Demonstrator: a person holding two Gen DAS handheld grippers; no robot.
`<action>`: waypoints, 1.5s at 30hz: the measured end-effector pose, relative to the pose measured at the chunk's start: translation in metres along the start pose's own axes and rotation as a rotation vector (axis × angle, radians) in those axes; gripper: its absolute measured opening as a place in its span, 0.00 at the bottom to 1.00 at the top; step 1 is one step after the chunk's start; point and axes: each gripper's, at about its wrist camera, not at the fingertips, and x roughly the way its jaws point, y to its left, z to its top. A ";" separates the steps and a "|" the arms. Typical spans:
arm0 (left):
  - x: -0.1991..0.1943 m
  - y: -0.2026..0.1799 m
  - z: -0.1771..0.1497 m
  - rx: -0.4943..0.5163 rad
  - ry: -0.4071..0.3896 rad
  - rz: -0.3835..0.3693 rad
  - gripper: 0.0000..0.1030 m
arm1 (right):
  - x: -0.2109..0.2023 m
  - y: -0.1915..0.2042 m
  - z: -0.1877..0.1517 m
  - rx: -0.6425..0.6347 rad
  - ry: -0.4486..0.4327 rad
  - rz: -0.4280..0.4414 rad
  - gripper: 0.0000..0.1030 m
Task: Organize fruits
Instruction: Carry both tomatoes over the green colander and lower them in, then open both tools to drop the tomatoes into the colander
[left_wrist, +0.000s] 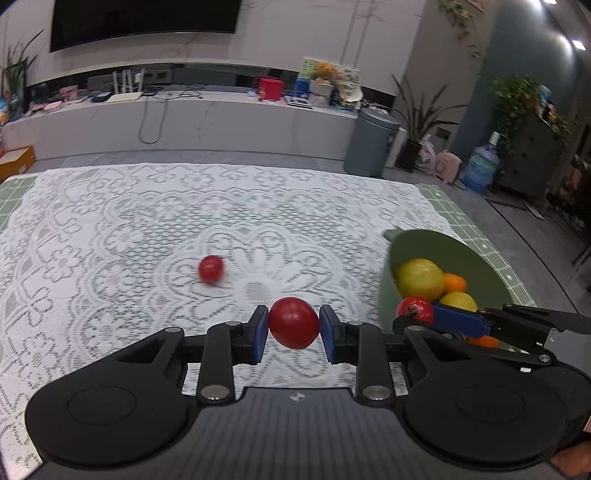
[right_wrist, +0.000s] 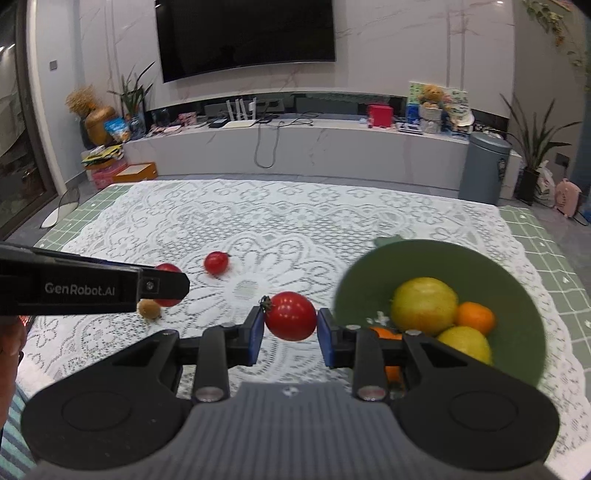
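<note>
On the white lace cloth (right_wrist: 295, 221) sits a green bowl (right_wrist: 354, 280), and it already has fruit in it: a big yellow one (right_wrist: 424, 305), a smaller yellow one (right_wrist: 466, 343) and an orange (right_wrist: 475, 316), with a bit more orange peeking out low behind the gripper. So part of the job looks done. Some fruit is not put away yet. The right gripper (right_wrist: 290, 328) is closed partway on a red tomato (right_wrist: 290, 320), with one blue pad pressing each side, and it holds it up just beside the bowl's near rim. This tomato is round, shiny and smooth, with a little dark stem on top. The left gripper (left_wrist: 293, 328) is closed the same way on another red tomato (left_wrist: 294, 322), out over the cloth and well to the left of the bowl. It looks round and a bit less shiny. One more small tomato (right_wrist: 216, 263) lies alone near the middle of the cloth. In the right view a small brown thing (right_wrist: 149, 308) lies under the left gripper's finger; it may be a little fruit, but it is too blurry to be sure. My guess is the two held tomatoes go into the bowl next, then the loose tomato and maybe the brown thing. Tomatoes are soft, so a hard squeeze could squash them, and round ones can roll away.
</note>
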 end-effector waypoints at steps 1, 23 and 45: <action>0.000 -0.004 0.000 0.009 0.001 -0.005 0.32 | -0.003 -0.005 -0.001 0.007 -0.003 -0.008 0.27; 0.035 -0.099 0.007 0.212 0.049 -0.177 0.32 | -0.039 -0.084 -0.010 0.074 -0.047 -0.244 0.27; 0.087 -0.122 0.004 0.294 0.164 -0.177 0.32 | -0.003 -0.093 -0.022 -0.010 0.041 -0.293 0.27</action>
